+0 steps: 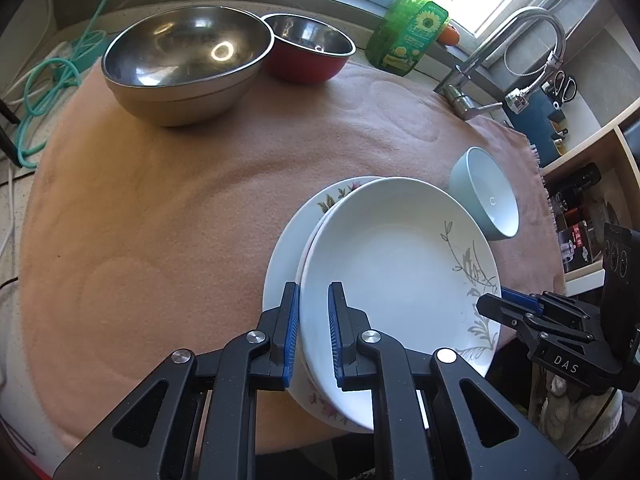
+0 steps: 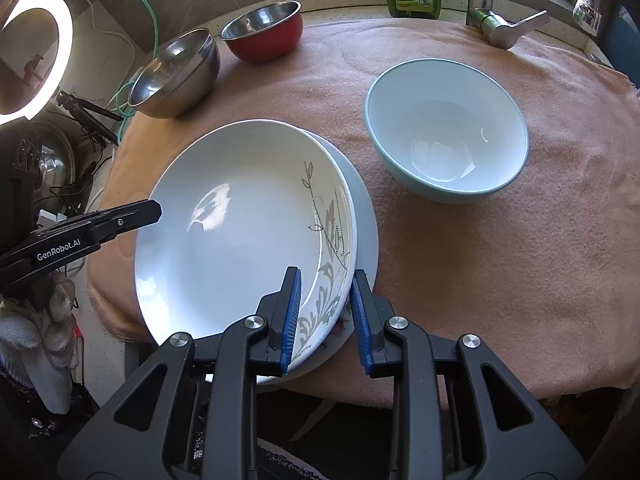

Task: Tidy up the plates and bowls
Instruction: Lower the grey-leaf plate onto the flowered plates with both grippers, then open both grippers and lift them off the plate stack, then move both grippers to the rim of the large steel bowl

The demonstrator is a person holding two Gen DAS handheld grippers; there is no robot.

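L gripper (image 1: 314, 334): jaws nearly together, clamped on near-left rim of top plate (image 1: 396, 280), one pad above the rim, one below. That plate (grey leaf print) sits tilted on a lower plate (image 1: 280, 256) w/ pink flower print, offset toward the right.

R gripper (image 2: 325, 312): jaws part-open, straddling the top plate's right rim. Left pad lies over the plate's inner face; right pad stands clear of the edge w/ a visible gap, so no grip on that side.

Both plates at near edge of pink cloth (image 1: 168, 208), hanging a bit past it. Blue bowl (image 2: 446, 136) upright, just right of plates, not touching. Steel bowl (image 1: 188, 64) and red bowl (image 1: 308, 48) at far left, side by side, rims about touching.

Hard to see: lower plate mostly covered, only a crescent and bits of flower print show. Whether the L lower pad also catches the lower plate: can't tell. Soap bottle (image 1: 412, 28) cut off at top in R view. Faucet (image 1: 516, 52) base partly hidden by cloth.
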